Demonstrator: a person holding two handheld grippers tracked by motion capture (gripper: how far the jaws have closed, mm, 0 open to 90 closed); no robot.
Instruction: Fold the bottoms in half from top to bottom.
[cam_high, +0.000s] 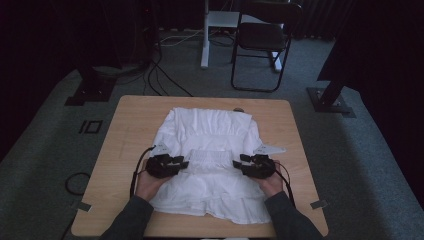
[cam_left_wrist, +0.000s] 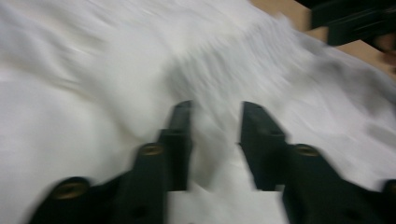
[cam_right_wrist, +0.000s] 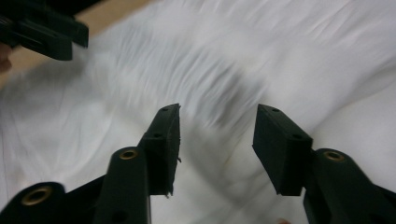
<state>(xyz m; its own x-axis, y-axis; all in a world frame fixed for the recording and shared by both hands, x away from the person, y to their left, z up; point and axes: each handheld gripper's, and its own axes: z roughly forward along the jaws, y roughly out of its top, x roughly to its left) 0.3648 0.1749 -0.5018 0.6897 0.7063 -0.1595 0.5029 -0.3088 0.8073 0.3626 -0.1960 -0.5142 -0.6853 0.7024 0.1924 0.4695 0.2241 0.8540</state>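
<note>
We see a white gathered cloth garment (cam_high: 210, 160) spread flat across the middle of the light wooden desk (cam_high: 125, 125), its near hem close to the desk's near edge and its far end reaching almost to the far edge. A shirred band (cam_high: 210, 156) crosses its middle.

Our left hand-held gripper (cam_high: 181, 163) rests on the garment at the left end of that band, pointing right. In the left gripper view its two black jaws stand apart over the white cloth (cam_left_wrist: 140, 70), with a fold of it rising in the gap between them (cam_left_wrist: 215, 140).

Our right hand-held gripper (cam_high: 241, 161) sits at the band's right end, pointing left. In the right gripper view (cam_right_wrist: 217, 126) its jaws are spread wider, above the blurred pleats (cam_right_wrist: 187, 70).

Beyond the desk a black folding chair (cam_high: 262, 37) stands on the grey carpet (cam_high: 360, 150).
</note>
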